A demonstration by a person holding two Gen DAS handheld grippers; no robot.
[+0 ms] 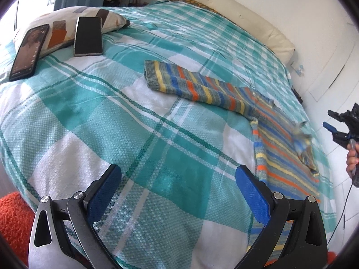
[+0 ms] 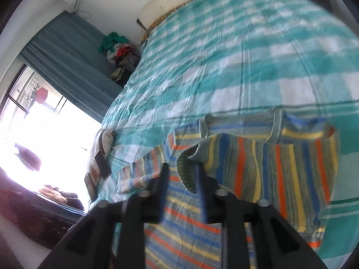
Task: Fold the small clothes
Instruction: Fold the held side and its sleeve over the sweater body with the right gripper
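A small striped knit sweater [image 1: 278, 134] in blue, orange, yellow and grey lies on the teal checked bedspread [image 1: 112, 121], one sleeve [image 1: 193, 85] stretched out to the left. My left gripper [image 1: 178, 190] is open and empty above the bedspread, left of the sweater's body. In the right wrist view the other sleeve [image 2: 269, 170] is folded over the sweater body [image 2: 184, 235] and its cuff [image 2: 190, 163] lies beside my right gripper [image 2: 180, 192], whose jaws stand a little apart with nothing between them. The right gripper [image 1: 341, 125] shows at the right edge of the left wrist view.
Two phones [image 1: 29, 51] [image 1: 88, 36] lean on a patterned pillow [image 1: 67, 24] at the bed's far left. A cream headboard cushion [image 1: 246, 15] runs along the wall. A pile of clothes [image 2: 119, 49] sits by the curtain [image 2: 67, 62]. An orange rug [image 1: 13, 222] lies at lower left.
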